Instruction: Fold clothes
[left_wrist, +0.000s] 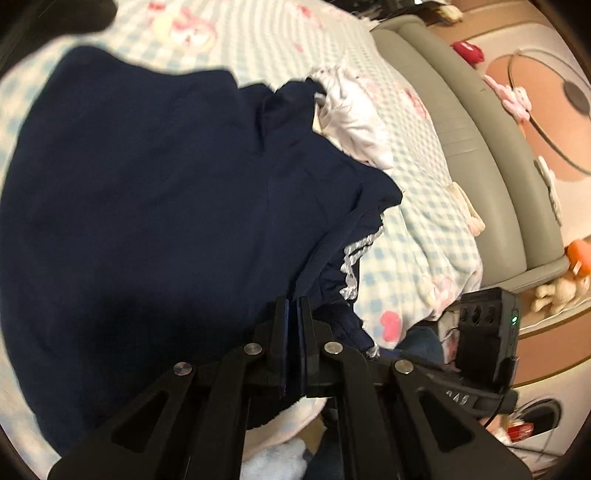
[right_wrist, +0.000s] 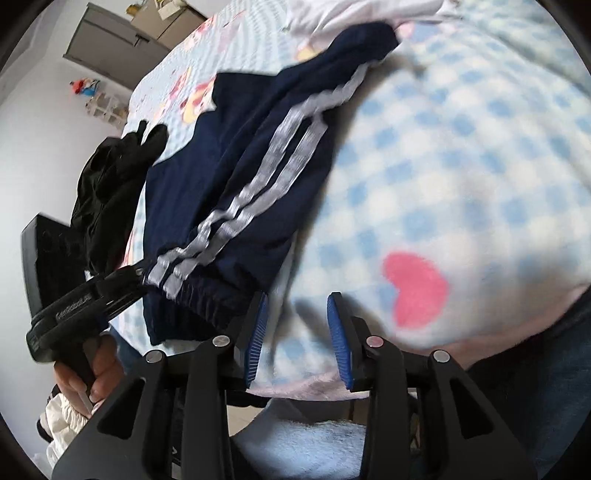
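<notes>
A navy garment with white side stripes (left_wrist: 147, 192) lies spread on the blue checked bedcover (left_wrist: 258, 40). My left gripper (left_wrist: 293, 306) is shut on the garment's near edge. In the right wrist view the same garment (right_wrist: 229, 177) lies left of centre, and the left gripper (right_wrist: 122, 280) pinches its elastic hem. My right gripper (right_wrist: 295, 314) is open and empty, just above the checked cover, right of the hem. A white garment (left_wrist: 351, 114) lies bunched beyond the navy one.
A black garment (right_wrist: 114, 173) lies at the bed's left edge. The grey padded bed frame (left_wrist: 480, 147) runs along the right, with toys on the floor mat beyond. A pink heart print (right_wrist: 413, 291) marks the cover near my right gripper.
</notes>
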